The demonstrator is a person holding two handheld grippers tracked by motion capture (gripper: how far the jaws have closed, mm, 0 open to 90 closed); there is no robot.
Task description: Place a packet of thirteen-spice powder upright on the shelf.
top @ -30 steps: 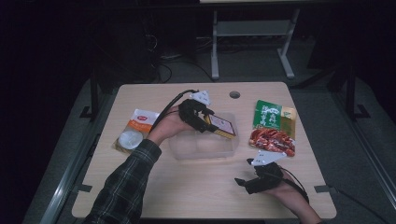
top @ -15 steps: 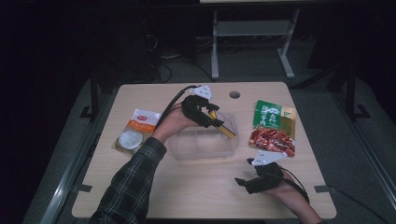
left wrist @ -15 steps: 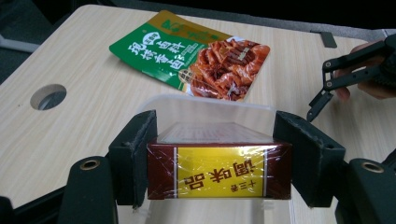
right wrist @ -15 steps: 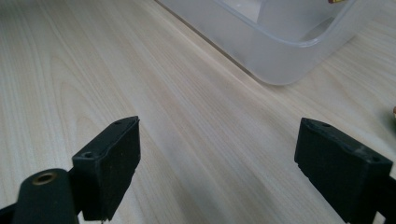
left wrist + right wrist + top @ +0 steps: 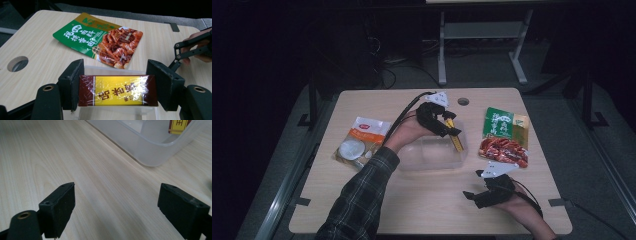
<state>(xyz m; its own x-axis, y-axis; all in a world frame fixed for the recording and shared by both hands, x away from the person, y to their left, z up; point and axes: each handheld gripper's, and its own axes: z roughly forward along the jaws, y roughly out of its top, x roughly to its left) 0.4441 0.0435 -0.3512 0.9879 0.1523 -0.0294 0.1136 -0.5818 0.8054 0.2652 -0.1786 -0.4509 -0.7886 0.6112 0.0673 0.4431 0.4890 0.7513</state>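
My left gripper (image 5: 451,131) is shut on a yellow and brown wrapped box (image 5: 456,142), held on edge at the far right end of a clear plastic container (image 5: 432,156). In the left gripper view the box (image 5: 117,90) spans the gap between both pads, with the container's rim (image 5: 115,69) just below it. Near the table's front right my right gripper (image 5: 473,196) rests open, nothing between its fingers. From the right gripper view, the container's corner (image 5: 150,147) lies ahead, and part of the box (image 5: 178,126) shows through its wall.
A green and red snack packet (image 5: 504,136) lies right of the container, also ahead in the left gripper view as the packet (image 5: 100,37). A white packet (image 5: 359,142) lies at the left. A round cable hole (image 5: 463,101) is at the table's far side.
The left gripper has turned the box from lying flat to standing on edge and shifted it toward the container's right end. The right gripper has stayed still.
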